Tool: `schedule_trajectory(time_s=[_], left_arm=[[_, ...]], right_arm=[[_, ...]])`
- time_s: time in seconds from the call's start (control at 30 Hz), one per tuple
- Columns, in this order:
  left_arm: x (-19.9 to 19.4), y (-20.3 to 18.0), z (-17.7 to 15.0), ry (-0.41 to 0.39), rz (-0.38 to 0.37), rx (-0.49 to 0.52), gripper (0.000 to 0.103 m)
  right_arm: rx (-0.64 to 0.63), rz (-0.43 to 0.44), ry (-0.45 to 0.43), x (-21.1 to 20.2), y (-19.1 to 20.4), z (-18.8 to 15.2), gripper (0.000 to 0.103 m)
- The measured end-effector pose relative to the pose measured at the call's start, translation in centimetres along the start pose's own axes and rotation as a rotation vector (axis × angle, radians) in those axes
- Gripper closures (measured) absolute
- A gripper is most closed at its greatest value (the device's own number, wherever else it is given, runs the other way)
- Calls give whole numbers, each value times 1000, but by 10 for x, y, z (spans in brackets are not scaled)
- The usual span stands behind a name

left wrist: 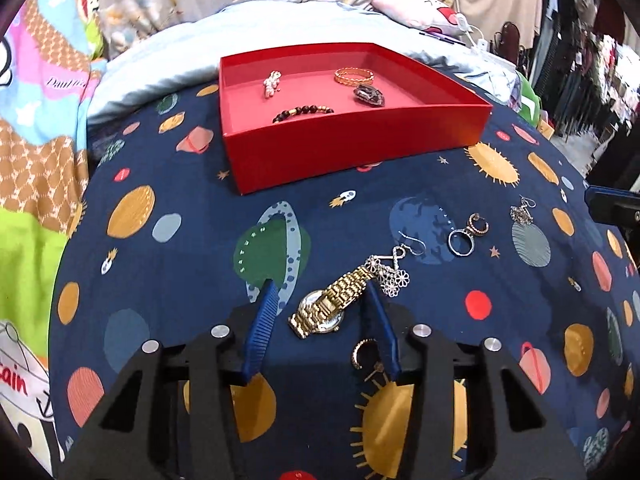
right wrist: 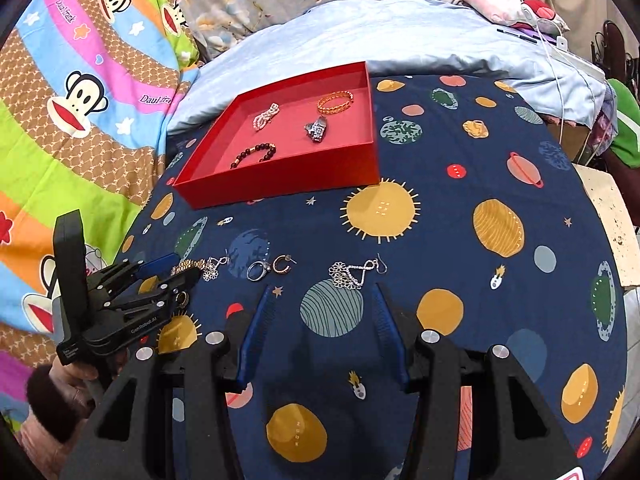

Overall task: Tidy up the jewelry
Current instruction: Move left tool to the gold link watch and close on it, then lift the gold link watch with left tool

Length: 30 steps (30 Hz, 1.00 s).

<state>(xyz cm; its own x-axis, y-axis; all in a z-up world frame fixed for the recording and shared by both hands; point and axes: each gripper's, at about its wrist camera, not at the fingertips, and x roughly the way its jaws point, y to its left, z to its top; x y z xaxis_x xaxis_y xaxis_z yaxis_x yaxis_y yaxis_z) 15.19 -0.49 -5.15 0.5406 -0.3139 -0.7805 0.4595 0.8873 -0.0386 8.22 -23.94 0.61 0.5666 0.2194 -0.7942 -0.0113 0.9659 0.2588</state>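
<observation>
Left wrist view | red box (left wrist: 352, 148) held four pieces | left gripper (left wrist: 320, 292) spread wide around gold watch (left wrist: 332, 304), not grasping | right gripper (right wrist: 322, 300) released, empty | earrings, rings left on bedspread (left wrist: 180, 280)

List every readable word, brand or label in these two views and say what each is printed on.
"GenRobot.AI": white print on the black body of the left tool, seen in the right wrist view.
"ain": red letters, start cut off, on the cartoon blanket at the lower left of the left wrist view.
White script on the blanket's pink stripe: blurred, roughly "Paul Frank", not certain.
Small label at the left tool's base: too small to read.
Gold watch dial: unreadable.
</observation>
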Motion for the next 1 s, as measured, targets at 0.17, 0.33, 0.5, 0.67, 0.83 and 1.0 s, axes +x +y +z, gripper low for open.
schedule_trajectory(time_s=[0.17, 0.33, 0.5, 0.67, 0.83, 1.0], left_arm=[[3, -2, 5, -1, -4, 5, 76], [1, -3, 4, 17, -1, -50, 91], [-3, -5, 1, 33, 3, -120, 92], [-13, -7, -2, 37, 4, -180, 92], [-34, -7, 0, 11, 8, -212, 92], [-50, -1, 0, 15, 11, -238, 92]], right_arm=[[-5, 5, 6, 3, 3, 0, 53], [-5, 6, 12, 5, 4, -1, 53], [-3, 2, 22, 9, 1, -4, 53], [-21, -24, 21, 14, -1, -8, 53], [-6, -25, 42, 24, -8, -11, 53], [-32, -40, 43, 23, -6, -13, 53]])
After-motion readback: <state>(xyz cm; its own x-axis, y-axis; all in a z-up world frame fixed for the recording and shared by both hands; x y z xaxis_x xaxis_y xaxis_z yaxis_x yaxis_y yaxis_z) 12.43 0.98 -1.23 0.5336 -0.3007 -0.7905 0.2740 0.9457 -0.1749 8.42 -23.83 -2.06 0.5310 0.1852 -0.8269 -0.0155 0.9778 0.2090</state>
